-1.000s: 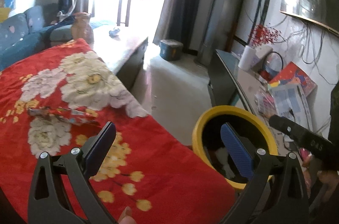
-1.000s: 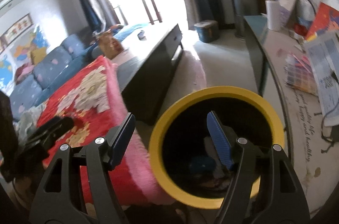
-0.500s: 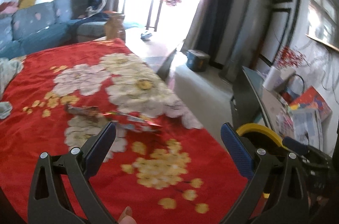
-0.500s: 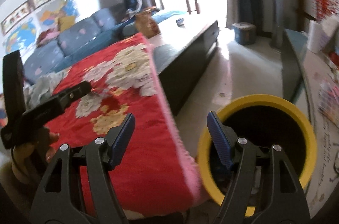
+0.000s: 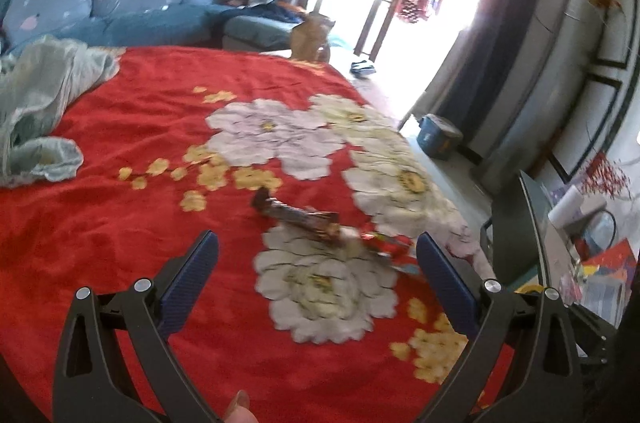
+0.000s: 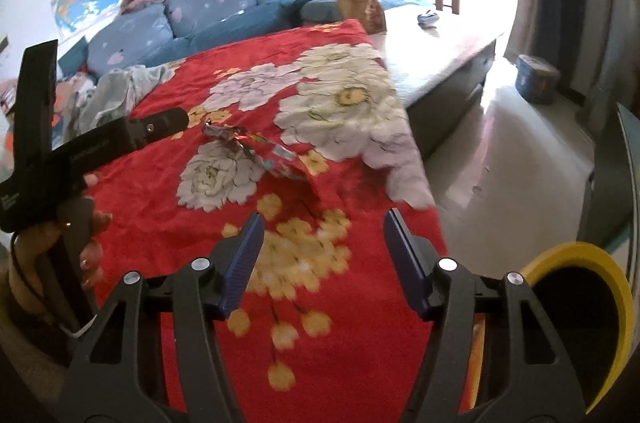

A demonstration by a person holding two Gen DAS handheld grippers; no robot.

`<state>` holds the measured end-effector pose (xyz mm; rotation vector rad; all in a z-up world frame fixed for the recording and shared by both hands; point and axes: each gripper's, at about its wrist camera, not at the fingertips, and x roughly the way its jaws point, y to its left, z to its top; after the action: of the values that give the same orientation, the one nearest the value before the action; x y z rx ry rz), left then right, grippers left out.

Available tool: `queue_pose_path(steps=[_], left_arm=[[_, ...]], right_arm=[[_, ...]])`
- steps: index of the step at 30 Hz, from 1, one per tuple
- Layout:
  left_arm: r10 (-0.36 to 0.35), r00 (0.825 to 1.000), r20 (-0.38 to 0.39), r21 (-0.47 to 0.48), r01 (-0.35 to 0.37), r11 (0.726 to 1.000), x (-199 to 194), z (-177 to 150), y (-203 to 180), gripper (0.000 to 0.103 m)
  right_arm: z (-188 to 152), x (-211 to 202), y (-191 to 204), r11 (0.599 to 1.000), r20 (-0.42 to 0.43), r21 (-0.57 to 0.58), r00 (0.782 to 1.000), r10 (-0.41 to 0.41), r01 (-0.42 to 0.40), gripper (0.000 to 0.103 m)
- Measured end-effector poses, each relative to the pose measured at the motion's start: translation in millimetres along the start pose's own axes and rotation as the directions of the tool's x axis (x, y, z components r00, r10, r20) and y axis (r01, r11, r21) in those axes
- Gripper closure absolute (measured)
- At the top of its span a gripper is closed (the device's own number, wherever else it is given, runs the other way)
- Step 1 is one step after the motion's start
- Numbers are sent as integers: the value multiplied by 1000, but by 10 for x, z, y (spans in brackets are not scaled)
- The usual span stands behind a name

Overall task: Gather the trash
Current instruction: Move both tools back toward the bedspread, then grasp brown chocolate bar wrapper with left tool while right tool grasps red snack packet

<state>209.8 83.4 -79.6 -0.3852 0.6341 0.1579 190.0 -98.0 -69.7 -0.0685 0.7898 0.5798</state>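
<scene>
Crumpled snack wrappers (image 5: 316, 221) lie on a red flowered blanket (image 5: 160, 223); they also show in the right wrist view (image 6: 256, 147). My left gripper (image 5: 316, 279) is open and empty, just short of the wrappers. My right gripper (image 6: 322, 259) is open and empty above the blanket's near part, the wrappers well ahead of it. The left tool (image 6: 100, 143) shows at the left of the right wrist view. The yellow-rimmed trash bin (image 6: 580, 303) stands on the floor at the blanket's right edge.
Grey-green cloth (image 5: 40, 111) is bunched at the blanket's left. A blue sofa (image 5: 120, 7) stands behind. A dark low table (image 6: 448, 63) carries a brown bag (image 6: 362, 3). A blue box (image 6: 536, 79) sits on the floor. A cluttered desk (image 5: 580, 243) is at the right.
Both grippers have swung left, away from the yellow bin and over the red blanket. The wrappers now lie closer, in front of the left gripper. Both stayed open.
</scene>
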Motion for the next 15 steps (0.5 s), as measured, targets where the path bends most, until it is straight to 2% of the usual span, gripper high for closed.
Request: queue_pose_path(steps=[6, 12, 14, 15], left_arm=[[-18, 999, -42, -97, 14, 995, 200, 80, 259, 8], [-28, 996, -85, -154, 15, 988, 446, 142, 389, 8], [-25, 994, -105, -164, 7, 987, 549, 151, 404, 9], [-25, 993, -112, -170, 6, 985, 591, 154, 414, 13]], right_arm=[[215, 340, 102, 998, -43, -53, 998, 41, -44, 48], [308, 775, 152, 996, -139, -81, 990, 32, -43, 48], [296, 867, 180, 994, -161, -96, 986, 34, -50, 54], [289, 902, 199, 993, -173, -102, 984, 40, -58, 60]])
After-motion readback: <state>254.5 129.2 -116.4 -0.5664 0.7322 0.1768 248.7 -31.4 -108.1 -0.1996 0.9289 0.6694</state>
